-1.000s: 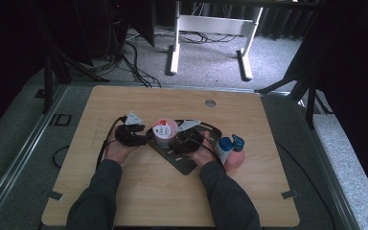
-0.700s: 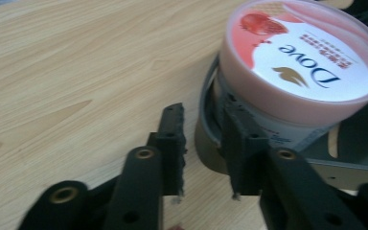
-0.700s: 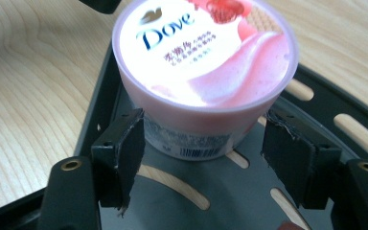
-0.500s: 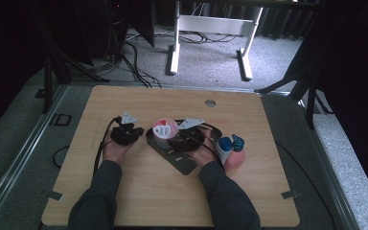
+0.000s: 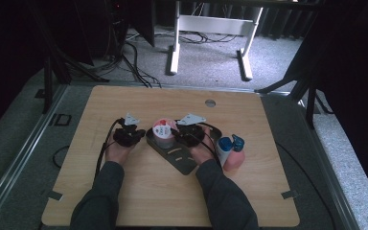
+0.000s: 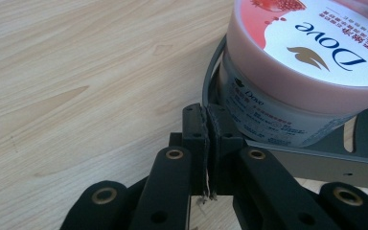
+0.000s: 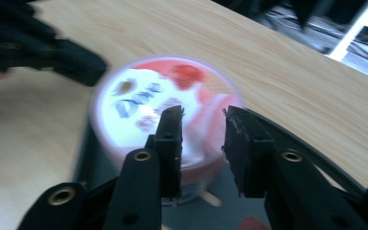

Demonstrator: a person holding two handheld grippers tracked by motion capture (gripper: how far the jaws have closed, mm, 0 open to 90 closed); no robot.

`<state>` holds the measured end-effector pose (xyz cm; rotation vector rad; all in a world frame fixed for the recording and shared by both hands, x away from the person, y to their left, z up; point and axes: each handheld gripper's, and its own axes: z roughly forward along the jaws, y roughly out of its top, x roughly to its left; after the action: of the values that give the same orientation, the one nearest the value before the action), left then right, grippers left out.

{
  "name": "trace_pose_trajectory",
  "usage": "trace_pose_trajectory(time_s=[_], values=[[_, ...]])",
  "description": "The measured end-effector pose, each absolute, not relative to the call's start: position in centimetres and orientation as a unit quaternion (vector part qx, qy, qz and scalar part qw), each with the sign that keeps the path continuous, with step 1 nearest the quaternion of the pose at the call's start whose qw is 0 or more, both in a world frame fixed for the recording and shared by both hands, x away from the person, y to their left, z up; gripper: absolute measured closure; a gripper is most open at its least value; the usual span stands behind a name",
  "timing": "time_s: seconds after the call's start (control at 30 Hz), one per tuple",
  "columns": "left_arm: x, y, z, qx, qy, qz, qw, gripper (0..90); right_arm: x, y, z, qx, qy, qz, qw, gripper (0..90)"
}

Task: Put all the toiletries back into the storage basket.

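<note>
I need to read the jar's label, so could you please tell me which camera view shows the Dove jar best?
The left gripper view: the Dove jar is sharp and close, with lid and side print legible. The right gripper view shows the jar's lid from above, but blurred, behind the right tongs. The high view shows it small, on the dark tray.

on the lid of the pink jar [image 6: 311, 48] we read the brand "dove" in dark blue beside a gold bird emblem, with a line of red characters next to it. we read "dove" again on the jar's side label; the small print under it is too fine to read.
</note>
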<state>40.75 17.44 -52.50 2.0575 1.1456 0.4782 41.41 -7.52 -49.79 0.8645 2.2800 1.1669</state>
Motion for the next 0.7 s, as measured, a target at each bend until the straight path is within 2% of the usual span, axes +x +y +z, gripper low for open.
trace_pose_trajectory(time_s=[0.13,0.27,0.47,0.7], values=[[40.8,17.2,-52.6,0.800,0.443,0.186,0.359,87.1,41.9,-7.7,-50.0,0.345,0.810,0.418,0.225,70.2],[40.8,17.2,-52.7,0.799,0.445,0.185,0.360,87.1,42.5,-8.0,-50.2,0.370,0.801,0.420,0.213,78.3],[40.8,17.2,-52.7,0.797,0.446,0.186,0.361,87.0,43.1,-8.0,-50.2,0.401,0.787,0.431,0.184,85.6],[40.7,17.2,-52.7,0.798,0.444,0.185,0.361,87.0,43.5,-8.2,-50.2,0.424,0.777,0.434,0.165,87.6]])
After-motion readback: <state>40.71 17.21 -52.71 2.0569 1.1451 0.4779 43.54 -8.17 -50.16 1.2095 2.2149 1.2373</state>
